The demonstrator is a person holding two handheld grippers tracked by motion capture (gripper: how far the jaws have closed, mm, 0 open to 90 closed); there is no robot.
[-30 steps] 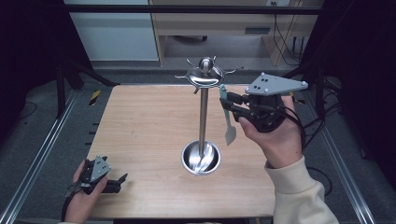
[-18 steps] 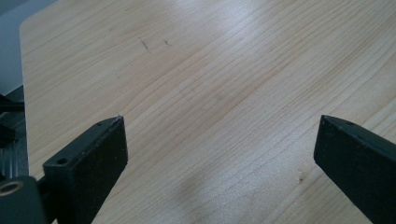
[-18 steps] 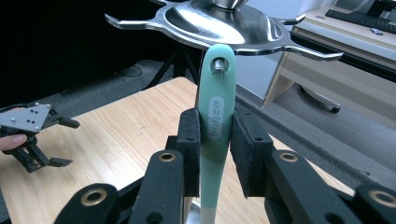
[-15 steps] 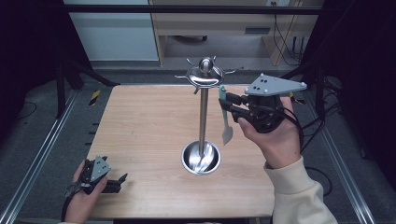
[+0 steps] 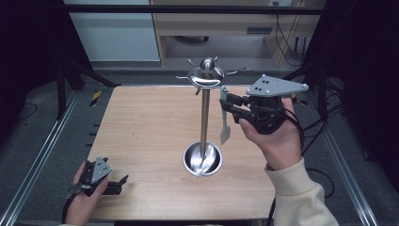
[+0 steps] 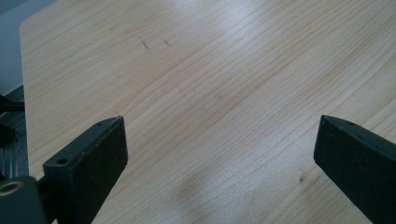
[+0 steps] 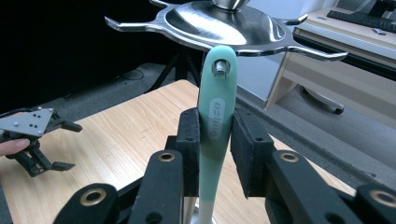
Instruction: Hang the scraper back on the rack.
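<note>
A steel utensil stand (image 5: pixel 205 117) rises from a round bowl base (image 5: pixel 203 159) at mid-table, and its top disc (image 7: pixel 219 23) carries several hooks. My right gripper (image 5: pixel 229 106) is shut on the pale green handle (image 7: pixel 217 107) of a utensil. The utensil hangs upright just right of the pole, with its metal blade (image 5: pixel 225 134) pointing down. In the right gripper view a hook's tip shows through the hole at the handle's top end. My left gripper (image 5: pixel 123 183) lies at the table's near left corner, held by a hand. Its jaws stand open over bare wood (image 6: pixel 219 140).
The wooden table (image 5: pixel 141 122) is bordered by metal rails on both sides. A desk and cables stand beyond the far edge. The left gripper (image 7: pixel 70 145) is far from the stand.
My right gripper has shifted the utensil slightly left, closer to the stand's pole and hooks. The left gripper has stayed put.
</note>
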